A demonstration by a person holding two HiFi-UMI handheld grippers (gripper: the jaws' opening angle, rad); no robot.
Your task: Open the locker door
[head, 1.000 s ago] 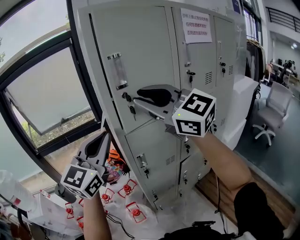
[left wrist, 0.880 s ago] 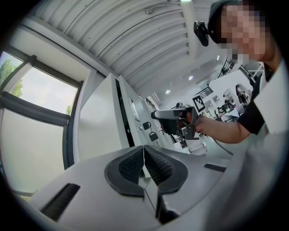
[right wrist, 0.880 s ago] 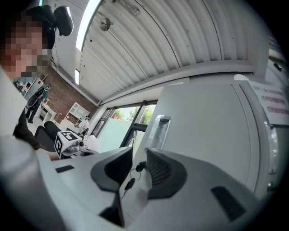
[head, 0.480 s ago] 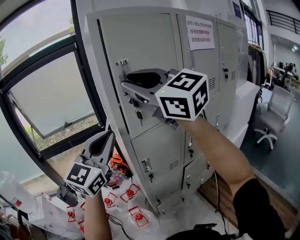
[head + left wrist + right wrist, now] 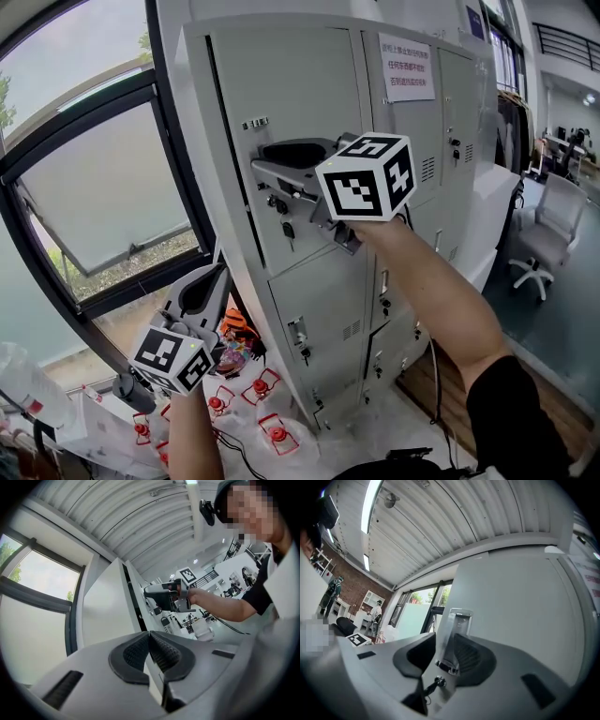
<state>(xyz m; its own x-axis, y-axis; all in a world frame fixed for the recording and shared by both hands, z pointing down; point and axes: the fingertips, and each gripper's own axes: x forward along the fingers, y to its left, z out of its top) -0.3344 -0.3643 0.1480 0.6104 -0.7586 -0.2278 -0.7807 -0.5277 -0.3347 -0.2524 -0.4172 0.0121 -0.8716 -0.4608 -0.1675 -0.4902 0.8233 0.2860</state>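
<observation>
Where right tongs (image 5: 261,157) straddle handle (image 5: 454,630) — jaws apart, handle largely covered.

We see bright daylight from the window (image 5: 89,187) at the left. Edges bend round; near parts look blurry.

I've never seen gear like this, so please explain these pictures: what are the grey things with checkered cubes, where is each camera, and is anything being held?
A person holds two hand-held grippers, like tongs, each with a marker cube. One picture comes from a camera on the person's head looking down; the other two cameras ride on the grippers. The right gripper is up at the grey locker door, its jaws apart around the door's clear handle. The left gripper hangs low, jaws together, holding nothing.
</observation>
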